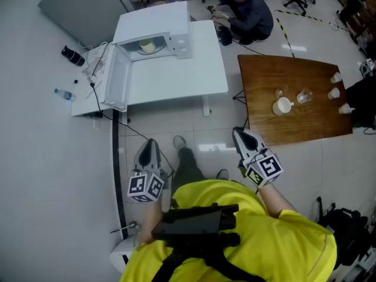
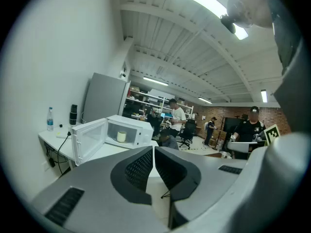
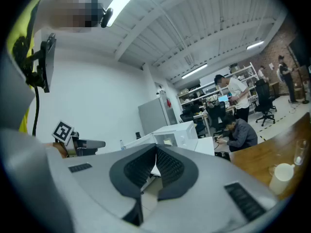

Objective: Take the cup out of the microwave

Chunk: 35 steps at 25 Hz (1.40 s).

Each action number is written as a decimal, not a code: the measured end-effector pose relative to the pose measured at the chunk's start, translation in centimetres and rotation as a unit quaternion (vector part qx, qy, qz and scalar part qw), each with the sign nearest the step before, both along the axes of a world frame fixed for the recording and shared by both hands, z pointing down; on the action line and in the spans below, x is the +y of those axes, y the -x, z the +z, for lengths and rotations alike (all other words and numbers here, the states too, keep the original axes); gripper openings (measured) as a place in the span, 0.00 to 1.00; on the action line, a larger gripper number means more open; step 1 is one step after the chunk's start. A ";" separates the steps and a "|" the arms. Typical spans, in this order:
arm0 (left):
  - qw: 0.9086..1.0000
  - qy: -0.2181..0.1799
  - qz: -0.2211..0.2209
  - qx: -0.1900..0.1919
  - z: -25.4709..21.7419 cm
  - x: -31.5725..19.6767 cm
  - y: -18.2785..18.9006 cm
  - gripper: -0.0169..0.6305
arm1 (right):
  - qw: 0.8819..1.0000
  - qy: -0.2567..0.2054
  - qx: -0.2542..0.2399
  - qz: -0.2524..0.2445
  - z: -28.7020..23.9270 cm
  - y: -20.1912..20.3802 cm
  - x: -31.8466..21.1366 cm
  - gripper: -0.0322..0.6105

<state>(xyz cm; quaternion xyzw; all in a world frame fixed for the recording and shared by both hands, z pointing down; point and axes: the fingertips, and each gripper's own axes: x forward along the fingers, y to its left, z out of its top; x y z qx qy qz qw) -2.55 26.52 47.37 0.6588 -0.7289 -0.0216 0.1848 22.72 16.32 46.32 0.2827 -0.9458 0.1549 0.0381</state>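
1. Cup (image 1: 147, 46) stands inside the microwave (image 1: 179, 19), whose door (image 1: 117, 78) hangs open, on the white worktop (image 1: 182, 81)
2. Left tongs (image 1: 150, 142) clenched, empty, well apart from it
3. Right tongs (image 1: 238, 133) likewise clenched, empty

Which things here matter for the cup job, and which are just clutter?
Job: cup inside the open microwave; left claw and right claw, both shut and empty.
Lying about: water bottle; white mug and glasses on the wooden table.
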 end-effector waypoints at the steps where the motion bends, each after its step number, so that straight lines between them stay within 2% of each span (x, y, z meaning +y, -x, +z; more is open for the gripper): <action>1: 1.000 -0.003 -0.004 0.003 0.3 -0.9 1.8 0.03 | 1.000 0.000 0.001 -0.003 0.3 1.9 -1.0 0.06; 5: 1.000 -0.017 -0.003 0.008 1.0 -5.4 9.4 0.03 | 1.000 -0.003 0.002 -0.019 1.6 11.3 -5.6 0.06; 7: 1.000 -0.023 0.002 0.007 0.9 -7.8 13.4 0.03 | 0.999 -0.006 0.008 -0.031 2.4 17.1 -8.3 0.17; 9: 1.000 -0.024 0.005 0.004 0.6 -10.0 17.4 0.03 | 0.999 -0.005 0.018 -0.040 3.3 23.1 -11.3 0.21; 11: 1.000 -0.024 0.007 0.002 0.2 -11.8 21.3 0.03 | 0.999 0.001 0.030 -0.042 4.4 29.0 -14.5 0.47; 12: 1.000 -0.022 0.008 0.002 0.2 -12.5 23.0 0.03 | 0.998 0.004 0.038 -0.040 5.2 31.7 -16.1 0.55; 13: 1.000 -0.019 0.009 0.004 0.3 -13.1 24.6 0.03 | 0.998 0.004 0.049 -0.036 6.1 34.2 -17.8 0.70; 16: 1.000 -0.004 0.017 0.019 1.3 -14.8 27.9 0.03 | 0.996 -0.005 0.089 -0.022 10.2 40.6 -23.4 0.73; 18: 0.999 0.007 0.029 0.032 2.2 -16.2 28.7 0.03 | 0.992 0.009 0.121 -0.022 14.0 44.2 -27.4 0.83; 23: 0.996 0.036 0.078 0.030 4.0 -19.2 28.3 0.03 | 0.983 0.026 0.179 0.001 23.0 51.5 -37.8 0.83; 26: 0.995 0.057 0.082 0.026 4.9 -20.1 28.4 0.03 | 0.981 0.016 0.194 0.018 26.5 54.9 -42.2 0.83; 30: 0.993 0.075 0.079 0.040 6.2 -21.0 28.9 0.03 | 0.977 0.009 0.210 0.029 30.1 57.2 -45.6 0.83; 32: 0.992 0.094 0.078 0.037 6.9 -20.9 29.3 0.03 | 0.979 0.003 0.203 0.030 30.5 58.4 -46.3 0.83; 35: 0.992 0.099 0.076 0.031 7.0 -21.2 29.7 0.03 | 0.980 -0.003 0.195 0.042 30.4 59.6 -47.1 0.82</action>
